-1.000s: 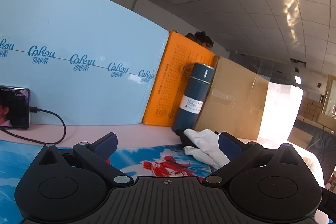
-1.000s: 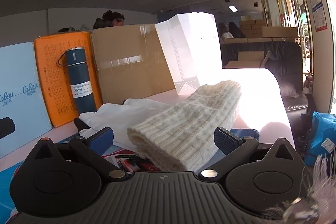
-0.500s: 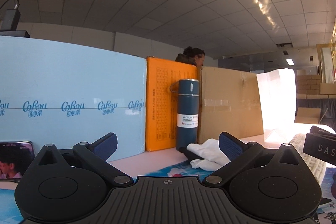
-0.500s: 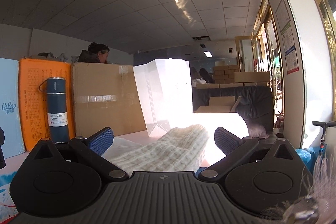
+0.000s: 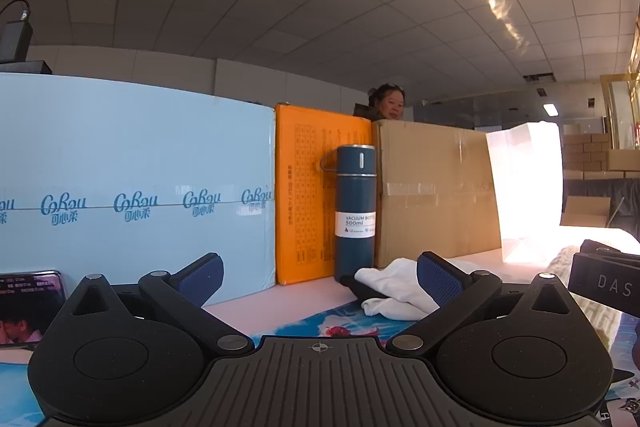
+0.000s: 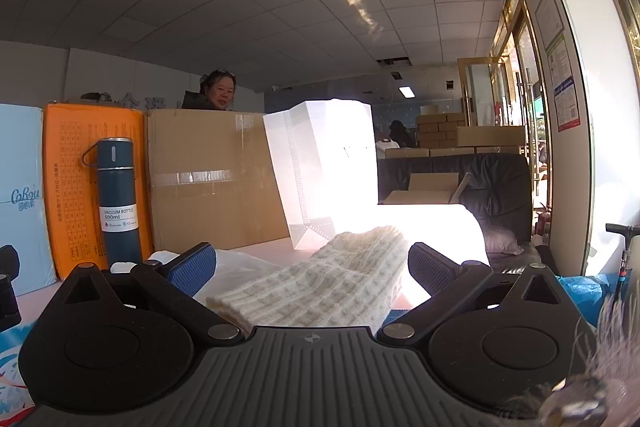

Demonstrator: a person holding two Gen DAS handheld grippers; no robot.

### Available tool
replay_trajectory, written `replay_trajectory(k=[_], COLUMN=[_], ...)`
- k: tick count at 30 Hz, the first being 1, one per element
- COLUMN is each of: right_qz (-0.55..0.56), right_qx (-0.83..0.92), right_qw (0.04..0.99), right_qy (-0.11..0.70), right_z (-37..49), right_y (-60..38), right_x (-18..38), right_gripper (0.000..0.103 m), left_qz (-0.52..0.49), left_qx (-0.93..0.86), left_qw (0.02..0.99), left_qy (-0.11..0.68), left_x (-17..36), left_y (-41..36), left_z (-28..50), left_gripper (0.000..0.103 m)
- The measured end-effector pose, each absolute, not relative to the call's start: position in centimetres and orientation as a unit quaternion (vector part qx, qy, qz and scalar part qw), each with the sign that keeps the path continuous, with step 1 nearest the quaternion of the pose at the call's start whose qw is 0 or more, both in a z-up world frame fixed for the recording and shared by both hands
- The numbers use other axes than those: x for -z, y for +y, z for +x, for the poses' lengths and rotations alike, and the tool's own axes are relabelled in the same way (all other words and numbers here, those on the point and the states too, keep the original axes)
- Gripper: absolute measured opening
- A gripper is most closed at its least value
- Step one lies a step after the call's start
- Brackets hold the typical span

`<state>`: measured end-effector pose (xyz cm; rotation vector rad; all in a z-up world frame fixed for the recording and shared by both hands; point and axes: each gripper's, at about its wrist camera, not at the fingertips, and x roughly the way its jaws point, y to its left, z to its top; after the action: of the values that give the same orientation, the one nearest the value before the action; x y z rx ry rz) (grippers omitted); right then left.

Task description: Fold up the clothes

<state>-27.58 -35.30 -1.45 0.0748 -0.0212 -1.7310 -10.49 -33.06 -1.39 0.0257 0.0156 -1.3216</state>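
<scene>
Left gripper (image 5: pixel 319 279): jaws spread wide apart, nothing between them, held level above the table.
Right gripper (image 6: pixel 312 267): jaws likewise wide apart and empty; its black body shows at the right edge of the left wrist view.
Knit sweater (image 6: pixel 324 287): cream, waffle-textured, folded into a thick bundle, lying on the table just ahead of the right gripper, near and right in the scene.
White garment (image 5: pixel 394 291): crumpled, lying left of the sweater, near the foot of the bottle, with a dark piece under its left edge.
Vacuum bottle (image 5: pixel 355 211): dark blue, upright, far side of the table, in front of the orange box (image 5: pixel 304 203).
Cardboard box (image 5: pixel 434 191): brown, right of the bottle.
White paper bag (image 6: pixel 324 175): upright, far right, brightly sunlit.
Blue box (image 5: pixel 132 183): far left.
Phone (image 5: pixel 30 307): near left, screen lit.
Table (image 5: pixel 280 303): pink top, printed mat on its near part.
Person (image 6: pixel 214 95): behind the boxes.
</scene>
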Motion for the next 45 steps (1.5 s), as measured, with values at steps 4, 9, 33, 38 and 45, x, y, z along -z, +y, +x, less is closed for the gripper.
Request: replay_trajectory(k=[4,9,33,38,45], right_qz=[0.034,0.042,0.052,0.053,0.054], right_qx=[0.76,0.754,0.744,0.744,0.744], right_qw=[0.649,0.655,0.666,0.666,0.667], right_qy=[-0.008,-0.003,0.002,0.002,0.002], right_z=[-27.54,-27.67,-27.7,-27.72,-27.82], right_y=[-35.29,-35.64,-35.93,-35.94,-35.93], right_x=[1.48,1.51,1.58,1.61,1.63], right_gripper=[0.103,0.103,0.103,0.103,0.103], left_qz=[0.013,0.023,0.023,0.024,0.024], left_qx=[0.614,0.625,0.625,0.625,0.625], left_qw=[0.789,0.78,0.78,0.78,0.78], left_qy=[0.01,0.019,0.02,0.02,0.021], left_x=[1.4,1.42,1.5,1.51,1.49], left_y=[-33.18,-33.64,-33.65,-33.61,-33.63], left_z=[-10.43,-10.42,-10.56,-10.56,-10.55], left_gripper=[0.103,0.103,0.103,0.103,0.103])
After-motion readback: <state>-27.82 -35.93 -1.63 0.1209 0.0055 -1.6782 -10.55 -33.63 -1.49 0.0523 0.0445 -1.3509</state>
